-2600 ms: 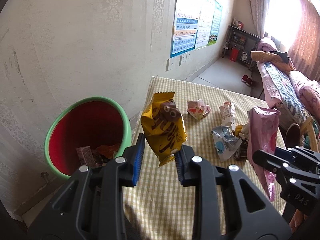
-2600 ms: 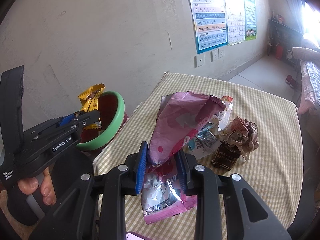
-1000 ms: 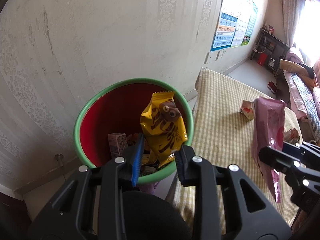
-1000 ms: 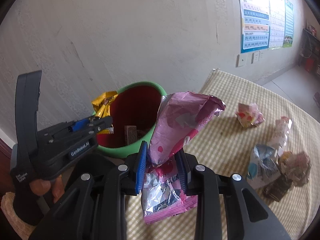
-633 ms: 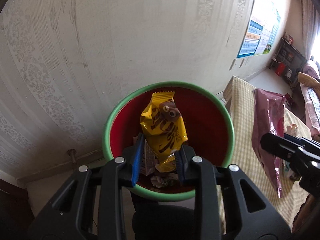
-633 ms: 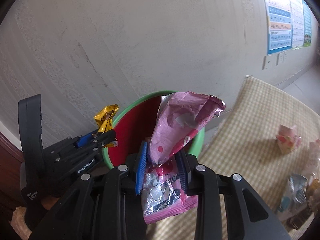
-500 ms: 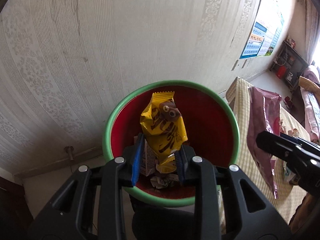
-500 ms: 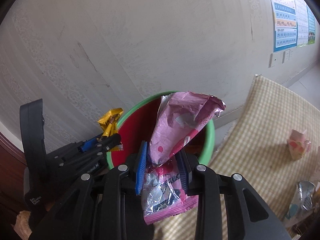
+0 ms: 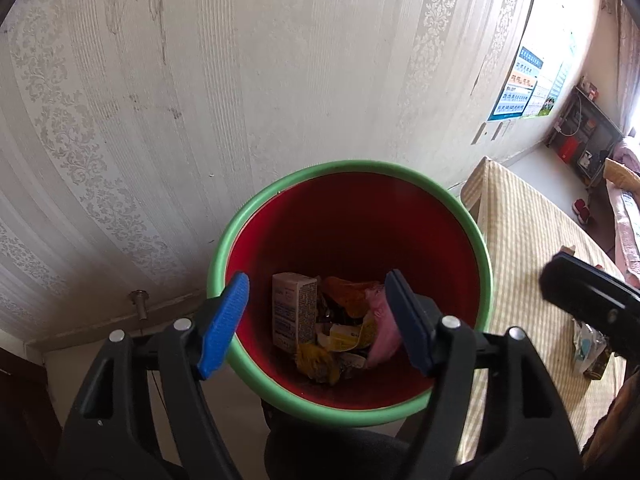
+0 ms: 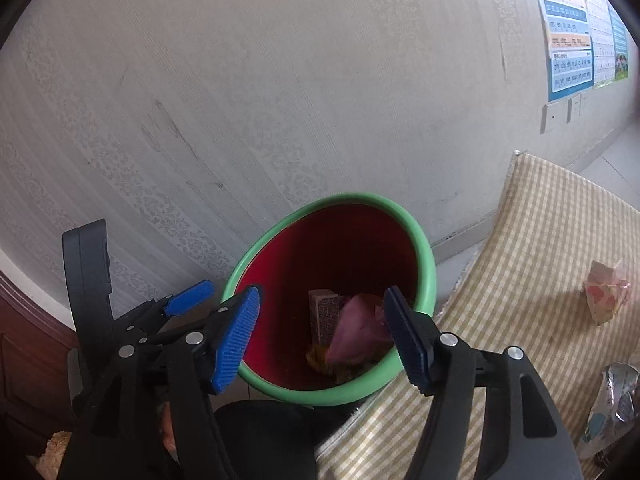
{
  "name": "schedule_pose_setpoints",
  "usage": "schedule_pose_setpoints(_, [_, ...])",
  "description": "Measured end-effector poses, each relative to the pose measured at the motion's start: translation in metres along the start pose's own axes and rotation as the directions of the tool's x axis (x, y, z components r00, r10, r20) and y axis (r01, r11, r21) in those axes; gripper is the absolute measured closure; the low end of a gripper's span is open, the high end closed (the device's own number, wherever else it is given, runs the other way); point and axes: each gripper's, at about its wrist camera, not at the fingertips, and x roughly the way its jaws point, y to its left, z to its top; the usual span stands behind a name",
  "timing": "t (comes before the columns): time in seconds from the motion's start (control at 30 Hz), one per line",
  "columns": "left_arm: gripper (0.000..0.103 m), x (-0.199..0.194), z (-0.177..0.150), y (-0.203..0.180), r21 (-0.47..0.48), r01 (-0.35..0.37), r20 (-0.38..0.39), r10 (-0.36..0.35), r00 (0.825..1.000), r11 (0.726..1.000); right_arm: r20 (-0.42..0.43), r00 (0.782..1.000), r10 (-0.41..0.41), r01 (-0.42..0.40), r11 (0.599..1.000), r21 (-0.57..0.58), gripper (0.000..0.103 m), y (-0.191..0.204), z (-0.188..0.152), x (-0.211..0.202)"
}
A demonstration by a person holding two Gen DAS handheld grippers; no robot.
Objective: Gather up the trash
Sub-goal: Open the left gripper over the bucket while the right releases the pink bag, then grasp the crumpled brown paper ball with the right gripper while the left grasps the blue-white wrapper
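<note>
1. Patterned wallpaper [image 9: 200,80] backs the corner where the green-rimmed bin [image 9: 256,376] stands, just beside the checked desk [image 9: 520,240], so carrying trash across is a short trip.
2. Your left tongs [image 9: 316,322] hang over the bin's mouth, released; the jaws have just been opening and nothing is between them now.
3. Your right tongs [image 10: 320,336] are likewise spread and empty, jaws just opened, aimed into the same mouth from the desk side.
4. Both wrappers now lie inside the bin: the pink bag [image 10: 360,332] against the small carton [image 9: 294,312], the yellow wrapper [image 9: 316,360] low among the other scraps.
5. Holding both tongs above the opening before letting go is likely why everything landed inside the rim.
6. More trash waits on the desk: a crumpled pink-and-white wrapper [image 10: 606,290] and a silvery packet [image 10: 612,404], so the job looks only partly done.
</note>
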Motion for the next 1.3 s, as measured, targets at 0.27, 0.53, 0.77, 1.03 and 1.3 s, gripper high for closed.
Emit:
schedule_pose_setpoints(0.27, [0.035, -0.021, -0.011, -0.011, 0.006, 0.026, 0.014, -0.026, 1.0, 1.0, 0.116, 0.959, -0.257, 0.25, 0.965, 0.075, 0.037, -0.059, -0.037, -0.083])
schedule_pose_setpoints(0.53, [0.035, -0.044, -0.027, -0.056, 0.054, 0.113, 0.01, -0.114, 0.993, 0.992, 0.084, 0.758, -0.647, 0.594, 0.738, 0.32, 0.029, -0.184, -0.085, -0.172])
schedule_pose_setpoints(0.77, [0.034, -0.058, -0.045, -0.123, 0.187, 0.214, -0.033, -0.211, 0.977, 0.959, -0.035, 0.909, -0.414, 0.378, 0.787, 0.488, 0.056, -0.246, -0.128, -0.157])
schedule_pose_setpoints(1.03, [0.034, -0.059, -0.059, -0.188, 0.28, 0.291, -0.086, -0.278, 0.957, 0.915, 0.128, 0.902, -0.412, 0.299, 0.811, 0.503, 0.065, -0.214, -0.152, -0.216])
schedule_pose_setpoints(1.3, [0.034, -0.02, -0.07, -0.272, 0.245, 0.407, -0.214, -0.36, 0.908, 0.88, 0.137, 0.877, -0.46, 0.35, 0.81, 0.471, 0.064, -0.192, -0.181, -0.232])
